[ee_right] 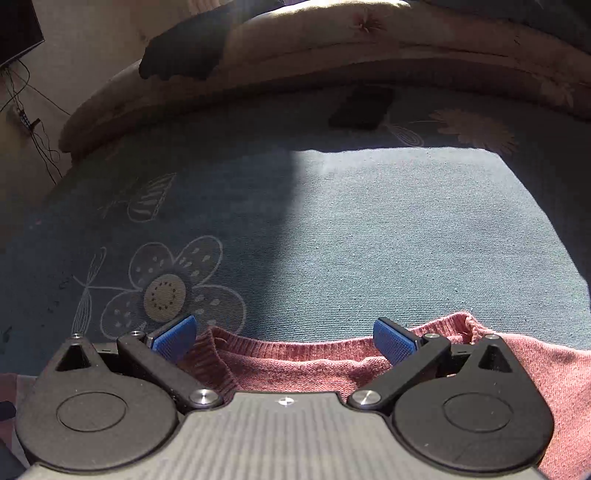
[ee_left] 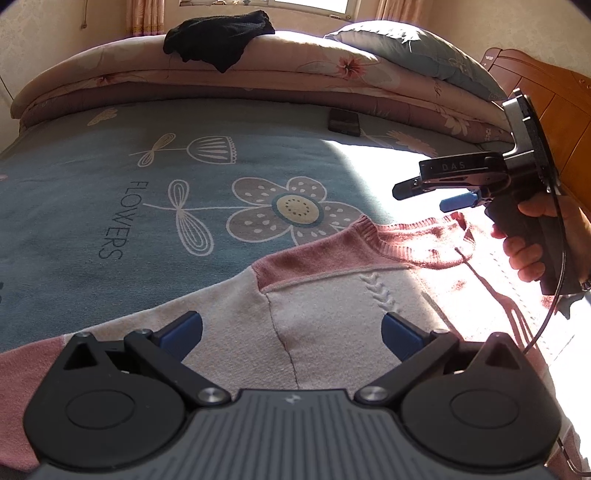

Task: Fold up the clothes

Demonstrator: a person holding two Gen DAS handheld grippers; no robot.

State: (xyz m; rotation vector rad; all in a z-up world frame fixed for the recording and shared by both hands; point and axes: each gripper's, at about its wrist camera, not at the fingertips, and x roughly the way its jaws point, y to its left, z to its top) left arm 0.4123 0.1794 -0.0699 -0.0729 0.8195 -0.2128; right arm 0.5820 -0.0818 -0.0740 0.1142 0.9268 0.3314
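Note:
A pink and cream knit sweater (ee_left: 325, 291) lies flat on the blue flowered bedspread (ee_left: 110, 192). My left gripper (ee_left: 291, 332) is open above its cream shoulder near the sleeve seam, holding nothing. My right gripper (ee_right: 284, 338) is open over the pink ribbed collar (ee_right: 295, 350), with its blue pads (ee_right: 393, 339) on either side of the neckline, holding nothing. The right gripper also shows in the left wrist view (ee_left: 424, 195), held by a hand above the collar in sunlight.
A folded floral quilt (ee_left: 258, 81) and a grey pillow (ee_left: 413, 48) lie along the far side. A black garment (ee_left: 218, 33) sits on the quilt. A dark flat object (ee_left: 345, 123) lies on the bedspread. A wooden headboard (ee_left: 554, 118) stands at right.

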